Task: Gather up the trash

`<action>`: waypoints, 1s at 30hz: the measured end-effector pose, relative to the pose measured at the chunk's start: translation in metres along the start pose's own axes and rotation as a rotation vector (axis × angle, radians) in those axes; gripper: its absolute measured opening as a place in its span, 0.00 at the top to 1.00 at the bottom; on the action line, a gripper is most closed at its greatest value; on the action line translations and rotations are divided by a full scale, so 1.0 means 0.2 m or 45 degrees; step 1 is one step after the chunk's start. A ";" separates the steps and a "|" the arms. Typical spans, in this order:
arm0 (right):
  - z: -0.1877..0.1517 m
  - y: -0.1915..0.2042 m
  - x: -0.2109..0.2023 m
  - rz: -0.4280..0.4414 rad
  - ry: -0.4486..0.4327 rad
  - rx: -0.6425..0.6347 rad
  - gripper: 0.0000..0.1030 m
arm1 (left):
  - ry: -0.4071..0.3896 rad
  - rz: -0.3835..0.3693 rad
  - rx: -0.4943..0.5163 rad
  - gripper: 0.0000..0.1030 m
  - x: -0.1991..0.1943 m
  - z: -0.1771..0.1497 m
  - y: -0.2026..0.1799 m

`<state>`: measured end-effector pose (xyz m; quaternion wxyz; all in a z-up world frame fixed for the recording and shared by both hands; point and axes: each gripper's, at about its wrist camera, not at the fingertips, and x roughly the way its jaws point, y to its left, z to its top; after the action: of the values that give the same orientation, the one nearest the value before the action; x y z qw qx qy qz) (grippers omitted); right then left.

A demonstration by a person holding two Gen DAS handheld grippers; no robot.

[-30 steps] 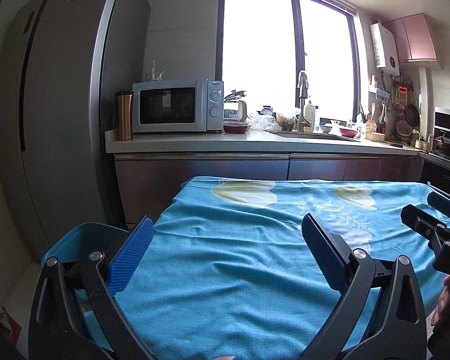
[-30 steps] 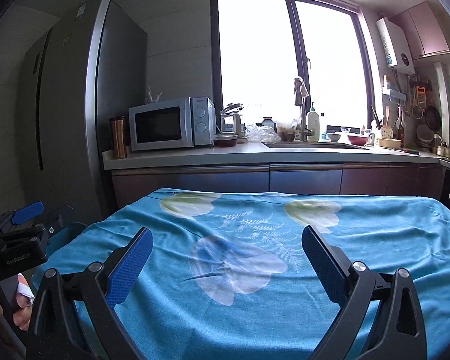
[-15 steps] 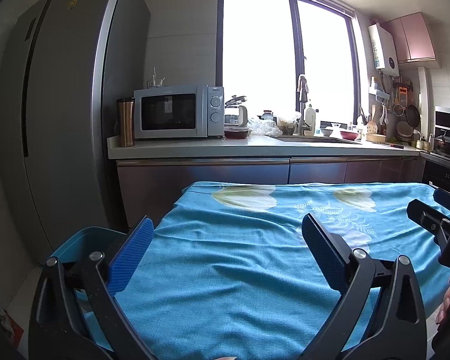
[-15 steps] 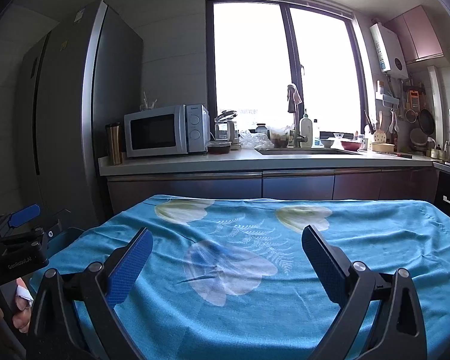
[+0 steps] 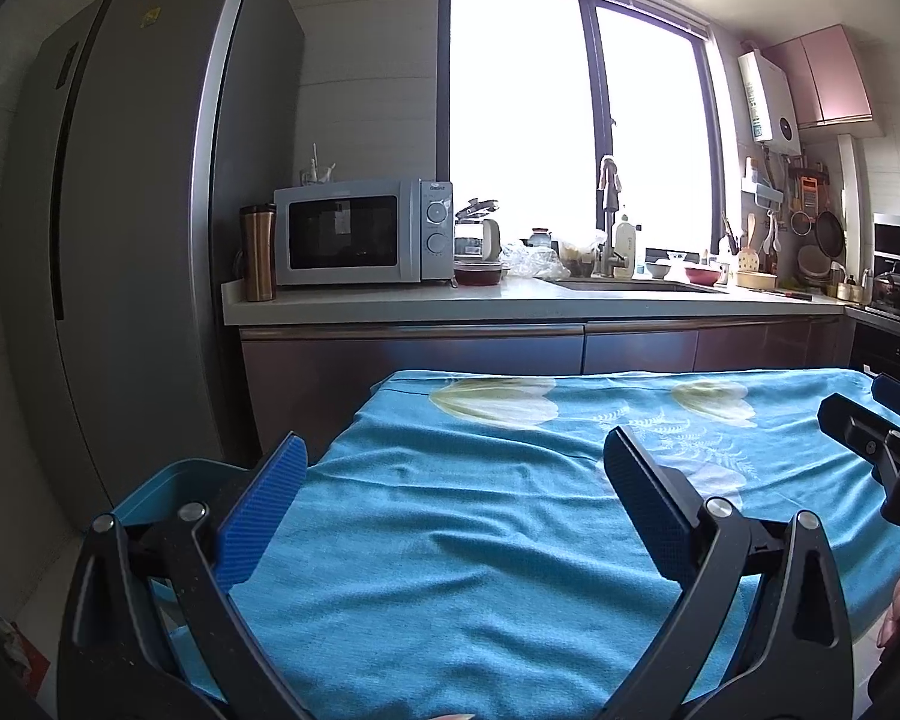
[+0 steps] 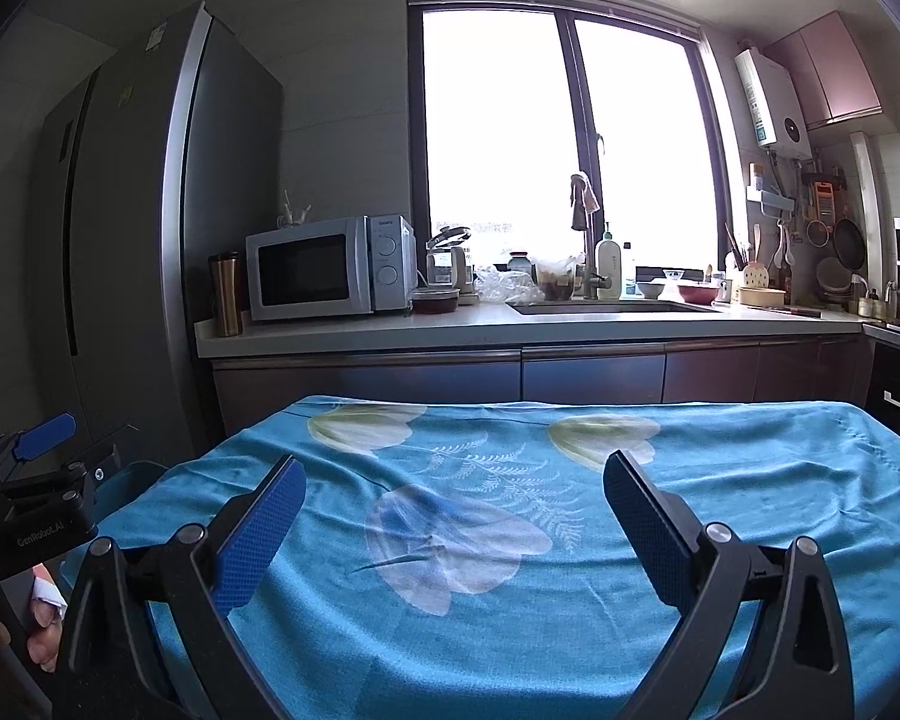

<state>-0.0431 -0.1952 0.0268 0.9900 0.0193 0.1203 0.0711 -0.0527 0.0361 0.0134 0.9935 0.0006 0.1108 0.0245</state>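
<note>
My left gripper [image 5: 453, 489] hangs open above the near left part of a table under a blue flowered cloth [image 5: 510, 516], nothing between its blue pads. A blue bin [image 5: 168, 483] stands on the floor by the table's left edge, partly hidden behind the left finger. My right gripper [image 6: 453, 498] is open too, over the cloth [image 6: 720, 480] nearer the middle. Each gripper shows at the edge of the other's view: the right gripper [image 5: 876, 420] at the right edge, the left gripper [image 6: 33, 456] at the left edge. No trash lies on the cloth.
A tall grey fridge [image 5: 126, 240] stands left of the table. Behind it runs a kitchen counter [image 5: 510, 300] with a microwave [image 5: 354, 234], a metal tumbler [image 5: 258, 252], a sink and dishes under a bright window. An oven [image 5: 894, 300] sits at the right. A hand [image 6: 39, 618] holds the left gripper.
Both cameras have tilted up or drawn back a little: the table sits lower in view and more ceiling shows. Both grippers stay open and empty.
</note>
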 end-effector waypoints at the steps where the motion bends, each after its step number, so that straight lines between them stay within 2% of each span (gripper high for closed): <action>1: 0.00 0.00 0.00 -0.001 -0.001 0.000 0.07 | 0.000 -0.001 -0.001 0.05 0.00 0.00 0.00; 30: 0.00 0.00 0.01 -0.003 0.000 0.009 0.07 | -0.003 0.007 -0.004 0.05 0.00 -0.01 0.01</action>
<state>-0.0407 -0.1957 0.0272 0.9900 0.0225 0.1205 0.0696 -0.0535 0.0385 0.0121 0.9936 -0.0004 0.1095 0.0273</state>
